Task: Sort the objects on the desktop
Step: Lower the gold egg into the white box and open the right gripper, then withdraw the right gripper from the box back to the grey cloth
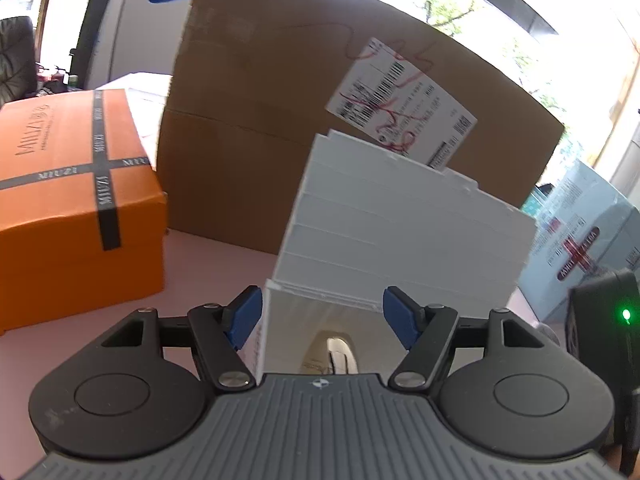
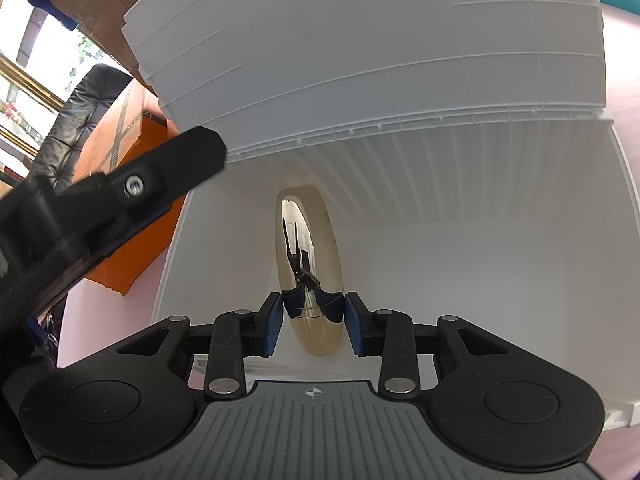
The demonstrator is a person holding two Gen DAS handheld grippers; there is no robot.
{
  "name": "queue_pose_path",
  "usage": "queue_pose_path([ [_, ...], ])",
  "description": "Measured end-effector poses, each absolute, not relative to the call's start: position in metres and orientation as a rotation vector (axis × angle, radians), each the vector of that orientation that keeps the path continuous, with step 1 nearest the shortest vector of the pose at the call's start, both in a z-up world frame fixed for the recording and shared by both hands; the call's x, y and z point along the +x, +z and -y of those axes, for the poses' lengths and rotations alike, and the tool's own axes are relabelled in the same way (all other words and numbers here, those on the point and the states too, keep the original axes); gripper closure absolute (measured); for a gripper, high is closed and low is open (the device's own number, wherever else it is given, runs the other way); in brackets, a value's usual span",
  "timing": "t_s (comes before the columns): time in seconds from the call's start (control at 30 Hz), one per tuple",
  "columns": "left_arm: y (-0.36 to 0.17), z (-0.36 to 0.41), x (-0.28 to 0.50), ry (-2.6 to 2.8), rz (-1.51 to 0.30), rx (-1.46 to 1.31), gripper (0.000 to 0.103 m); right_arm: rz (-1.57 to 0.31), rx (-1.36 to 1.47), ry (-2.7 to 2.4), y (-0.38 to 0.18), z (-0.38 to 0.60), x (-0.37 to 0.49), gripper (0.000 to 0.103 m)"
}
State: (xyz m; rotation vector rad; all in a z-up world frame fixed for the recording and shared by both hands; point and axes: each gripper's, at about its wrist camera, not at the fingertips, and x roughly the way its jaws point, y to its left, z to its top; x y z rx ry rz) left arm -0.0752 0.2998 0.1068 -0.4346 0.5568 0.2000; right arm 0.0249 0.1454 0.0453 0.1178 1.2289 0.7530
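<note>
Right gripper (image 2: 309, 330) pinching a glossy gold oval object (image 2: 310, 264) inside the open white storage box (image 2: 460, 280), left gripper (image 1: 322, 322) spread wide around the box's left wall: the slick curved surface could slip out if squeezed off-centre.

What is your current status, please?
Right hand-held gripper astride gold oval thing inside white box. Left hand-held gripper open at box wall. Nothing in the way.
</note>
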Motion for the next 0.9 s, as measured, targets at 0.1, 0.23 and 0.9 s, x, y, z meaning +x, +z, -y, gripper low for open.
queue_pose_path([
  [0.1,0.108,-0.299,-0.076,0.187,-0.551,-0.437,0.028,-1.211,0.112,0.725,0.048,-0.14,0.024,0.064],
  [0.23,0.111,-0.303,-0.079,0.183,-0.538,-0.469,0.022,-1.151,0.085,0.699,0.057,-0.131,0.022,0.056],
  [0.9,0.134,-0.281,-0.103,0.052,-0.375,-0.434,0.0,-0.686,0.237,0.736,0.086,-0.075,-0.012,0.002],
])
